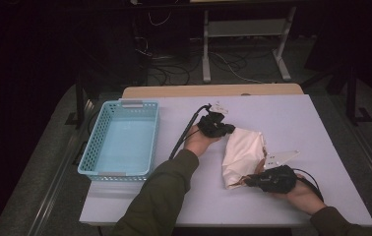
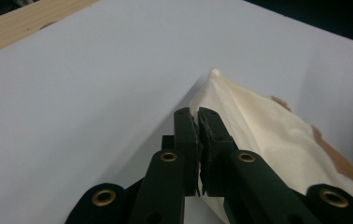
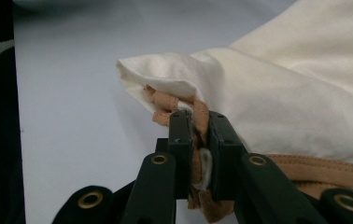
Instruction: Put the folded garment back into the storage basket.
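In the high view a cream cloth bag (image 1: 243, 155) lies folded on the white table (image 1: 282, 118), right of centre in the frame. The left gripper (image 1: 227, 129) comes at the bag's upper left corner, and in the left gripper view its jaws are pressed together on the thin edge of the cream fabric (image 2: 258, 126), lifting that corner into a ridge. The right gripper (image 1: 248, 182) sits at the bag's lower edge; in the right gripper view its jaws are clamped on the tan strap (image 3: 198, 116) and a fold of the cloth (image 3: 277, 88) at the corner. A light blue basket (image 1: 147, 142) stands at centre left of the high view, well apart from the bag.
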A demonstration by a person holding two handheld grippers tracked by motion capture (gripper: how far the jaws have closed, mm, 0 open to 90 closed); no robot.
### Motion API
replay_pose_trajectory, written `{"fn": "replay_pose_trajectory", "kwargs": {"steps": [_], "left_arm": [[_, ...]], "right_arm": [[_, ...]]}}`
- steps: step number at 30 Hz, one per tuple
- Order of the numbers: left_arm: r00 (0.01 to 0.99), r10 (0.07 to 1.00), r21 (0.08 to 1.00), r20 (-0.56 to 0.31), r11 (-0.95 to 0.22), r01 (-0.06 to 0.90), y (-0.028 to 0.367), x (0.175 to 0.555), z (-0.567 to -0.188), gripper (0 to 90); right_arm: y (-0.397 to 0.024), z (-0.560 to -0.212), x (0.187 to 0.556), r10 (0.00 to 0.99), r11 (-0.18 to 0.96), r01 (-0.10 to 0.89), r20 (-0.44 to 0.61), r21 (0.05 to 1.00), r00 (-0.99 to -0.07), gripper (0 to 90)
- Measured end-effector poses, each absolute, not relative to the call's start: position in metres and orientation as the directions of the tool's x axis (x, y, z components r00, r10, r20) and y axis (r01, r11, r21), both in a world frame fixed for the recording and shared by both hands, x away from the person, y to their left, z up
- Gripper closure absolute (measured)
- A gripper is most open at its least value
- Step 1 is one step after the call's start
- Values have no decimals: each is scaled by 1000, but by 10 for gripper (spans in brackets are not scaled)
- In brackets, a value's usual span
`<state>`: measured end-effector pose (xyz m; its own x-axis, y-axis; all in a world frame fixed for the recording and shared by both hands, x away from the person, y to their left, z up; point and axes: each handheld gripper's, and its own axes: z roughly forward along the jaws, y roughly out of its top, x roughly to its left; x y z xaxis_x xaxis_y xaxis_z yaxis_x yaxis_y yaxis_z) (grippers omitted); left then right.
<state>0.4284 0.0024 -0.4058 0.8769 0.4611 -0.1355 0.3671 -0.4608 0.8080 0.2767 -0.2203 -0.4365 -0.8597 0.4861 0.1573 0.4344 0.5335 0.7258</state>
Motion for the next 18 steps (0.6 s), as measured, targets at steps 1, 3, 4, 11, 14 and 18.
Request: {"fn": "replay_pose_trajectory", "kwargs": {"steps": [1, 3, 4, 11, 14, 18], "left_arm": [[879, 457, 812, -135, -458, 362, 3, 427, -405, 865], [882, 451, 816, -137, -453, 359, 4, 425, -403, 865], [883, 449, 819, -137, -451, 356, 4, 424, -402, 865], [899, 417, 826, -137, -453, 336, 6, 413, -391, 865], [902, 409, 830, -138, -449, 330, 7, 409, -388, 866], [907, 397, 835, -143, -443, 326, 9, 405, -386, 865]], "right_arm": [[-221, -435, 277, 487, 531, 435, 158, 727, -859, 797], [-222, -433, 278, 492, 512, 444, 173, 735, -853, 797], [-222, -432, 279, 494, 506, 446, 176, 738, -852, 797], [-225, -424, 285, 510, 466, 449, 183, 762, -840, 797], [-227, -422, 287, 514, 452, 454, 191, 768, -836, 797], [-229, -416, 292, 523, 431, 455, 195, 779, -830, 797]]}}
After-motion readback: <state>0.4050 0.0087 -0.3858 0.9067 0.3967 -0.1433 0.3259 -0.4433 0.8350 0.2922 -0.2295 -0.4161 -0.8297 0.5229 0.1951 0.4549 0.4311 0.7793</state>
